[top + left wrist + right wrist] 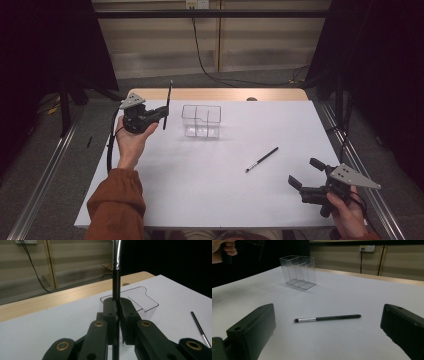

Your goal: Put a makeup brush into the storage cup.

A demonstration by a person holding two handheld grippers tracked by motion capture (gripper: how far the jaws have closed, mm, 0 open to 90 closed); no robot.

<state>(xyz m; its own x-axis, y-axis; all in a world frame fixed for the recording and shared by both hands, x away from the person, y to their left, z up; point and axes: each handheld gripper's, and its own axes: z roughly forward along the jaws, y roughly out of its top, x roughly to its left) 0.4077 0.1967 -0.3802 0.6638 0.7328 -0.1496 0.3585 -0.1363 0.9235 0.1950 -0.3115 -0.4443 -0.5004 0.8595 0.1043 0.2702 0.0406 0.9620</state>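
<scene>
My left gripper [161, 111] is lifted above the table's far left, shut on a thin black brush [167, 102] that stands nearly upright between its jaws. In the left gripper view the brush handle [116, 270] rises from the closed jaws, with the clear organizer [140, 298] just behind. The clear plastic organizer [201, 120] with several compartments stands on the white table [200, 175], right of that gripper. A second black brush [262, 159] lies flat mid-right. My right gripper [306, 173] rests low at the near right, open, facing that brush [328, 318].
A wooden strip [220, 94] runs along the table's far edge. A black cable [205, 65] hangs down the back wall. Dark curtains flank both sides, and metal rails [45, 175] border the table.
</scene>
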